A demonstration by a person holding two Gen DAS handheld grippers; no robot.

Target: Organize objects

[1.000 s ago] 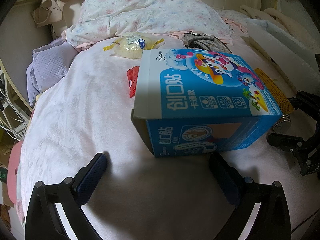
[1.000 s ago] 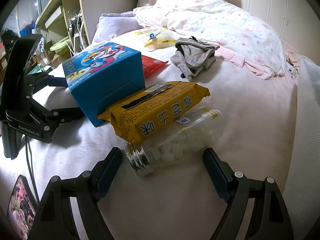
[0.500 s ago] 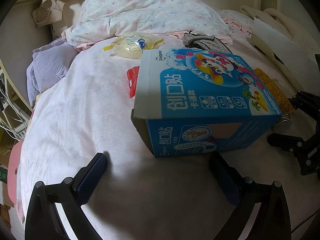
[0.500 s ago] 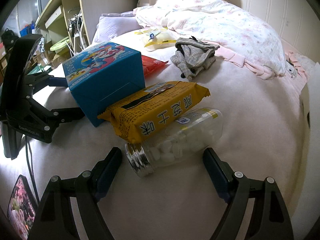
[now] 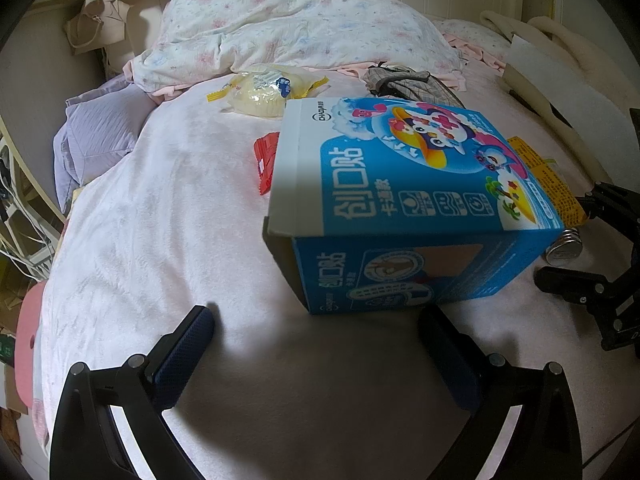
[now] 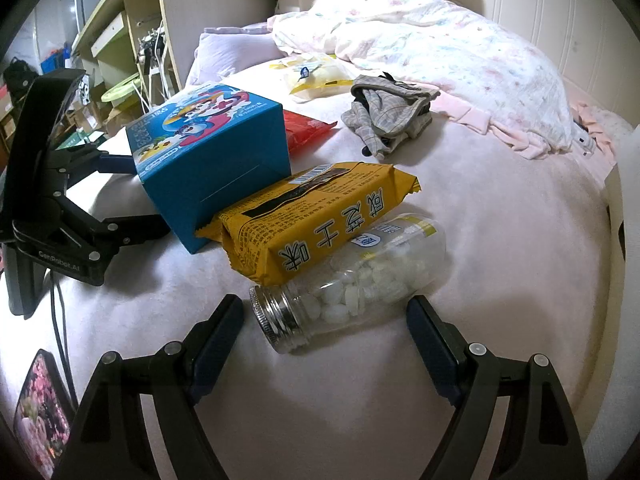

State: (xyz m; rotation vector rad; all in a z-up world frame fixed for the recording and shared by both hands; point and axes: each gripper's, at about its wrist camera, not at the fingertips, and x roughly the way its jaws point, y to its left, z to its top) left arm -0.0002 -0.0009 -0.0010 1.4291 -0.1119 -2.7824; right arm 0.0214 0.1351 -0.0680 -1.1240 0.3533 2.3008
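A blue cartoon box point(image 5: 408, 208) lies on the white bed, just ahead of my left gripper point(image 5: 315, 314), which is open and holds nothing. In the right wrist view the same box point(image 6: 212, 152) has a yellow snack packet point(image 6: 320, 216) leaning on it. A clear jar of white tablets point(image 6: 352, 280) lies on its side against the packet. My right gripper point(image 6: 324, 308) is open, its fingertips either side of the jar's near end without pressing it. Behind the box lie a red packet point(image 6: 304, 130), a clear yellow-trimmed bag point(image 6: 316, 76) and a bundled plaid cloth point(image 6: 388, 112).
A floral duvet point(image 6: 440, 48) and a lilac pillow point(image 5: 96, 136) fill the head of the bed. Shelves and cables point(image 6: 132, 40) stand off the bed's left side. A screen with a floral picture point(image 6: 40, 412) lies at the near left edge.
Both grippers and the objects stay as they were. A white sheet at the bed's right edge has shifted back out of the way.
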